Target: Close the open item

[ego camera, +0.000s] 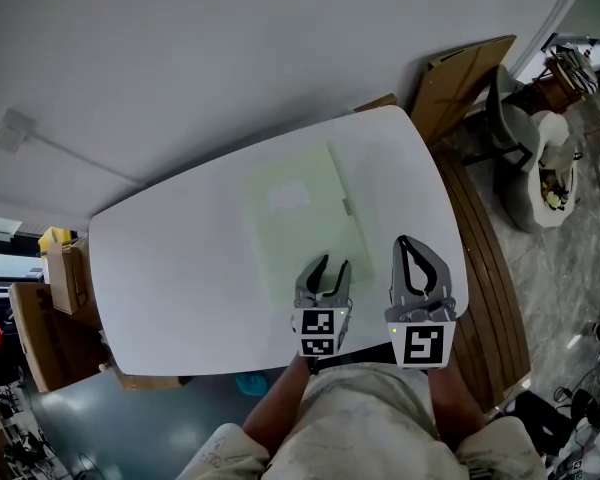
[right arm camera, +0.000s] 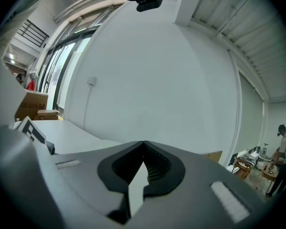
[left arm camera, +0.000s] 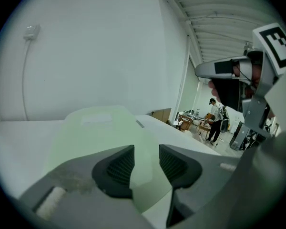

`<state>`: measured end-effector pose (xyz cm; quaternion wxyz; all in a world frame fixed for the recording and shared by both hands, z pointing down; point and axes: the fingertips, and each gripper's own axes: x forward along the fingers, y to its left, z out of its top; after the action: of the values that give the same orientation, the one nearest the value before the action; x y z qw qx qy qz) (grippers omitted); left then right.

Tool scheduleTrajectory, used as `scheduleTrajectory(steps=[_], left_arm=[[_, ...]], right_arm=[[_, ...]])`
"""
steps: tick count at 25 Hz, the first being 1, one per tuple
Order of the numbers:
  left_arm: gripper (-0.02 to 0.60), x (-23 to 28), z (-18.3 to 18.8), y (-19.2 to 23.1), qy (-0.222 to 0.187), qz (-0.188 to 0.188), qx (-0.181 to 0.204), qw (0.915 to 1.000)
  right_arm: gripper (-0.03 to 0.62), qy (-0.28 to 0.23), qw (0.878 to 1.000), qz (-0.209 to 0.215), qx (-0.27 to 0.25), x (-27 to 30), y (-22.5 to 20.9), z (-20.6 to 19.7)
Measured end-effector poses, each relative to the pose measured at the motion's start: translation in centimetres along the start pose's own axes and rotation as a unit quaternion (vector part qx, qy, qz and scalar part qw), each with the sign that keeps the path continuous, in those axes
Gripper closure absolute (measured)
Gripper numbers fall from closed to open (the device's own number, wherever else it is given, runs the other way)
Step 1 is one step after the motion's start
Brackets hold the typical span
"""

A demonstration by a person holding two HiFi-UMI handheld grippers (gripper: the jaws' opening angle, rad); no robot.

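On the table point(ego camera: 180, 258) a pale green folder point(ego camera: 305, 218) lies flat. The left gripper point(ego camera: 332, 264) hovers at its near edge, jaws apart, likely to take it; right gripper point(ego camera: 406, 242) alongside, jaws closed, empty.

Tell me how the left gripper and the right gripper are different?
The left gripper has its jaws apart; the right gripper has them shut. The left gripper is over the pale green folder; the right gripper is beside it, over bare white table. Both are grey and grip nothing.
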<state>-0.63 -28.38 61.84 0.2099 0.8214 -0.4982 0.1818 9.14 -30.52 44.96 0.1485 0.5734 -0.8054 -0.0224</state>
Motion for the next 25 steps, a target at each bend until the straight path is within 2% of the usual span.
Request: scheduleTrajectory(steps=[11, 18, 25], left_arm=[[0.413, 1.5, -1.6, -0.2, 0.072, 0.034, 0.031, 0.9963], [0.414, 2.0, -3.0, 0.2, 0.118, 0.057, 0.042, 0.9905], [0.428, 2.5, -2.9, 0.1, 0.121, 0.053, 0.043, 0.9903]], right_arm=[[0.592, -0.006, 0.999, 0.031, 0.006, 1.2, -1.4, -0.4], [0.592, 0.010, 0.998, 0.056, 0.014, 2.3, -2.2, -1.5], [0.592, 0.021, 0.994, 0.104, 0.003, 4.0, -1.2, -2.4]])
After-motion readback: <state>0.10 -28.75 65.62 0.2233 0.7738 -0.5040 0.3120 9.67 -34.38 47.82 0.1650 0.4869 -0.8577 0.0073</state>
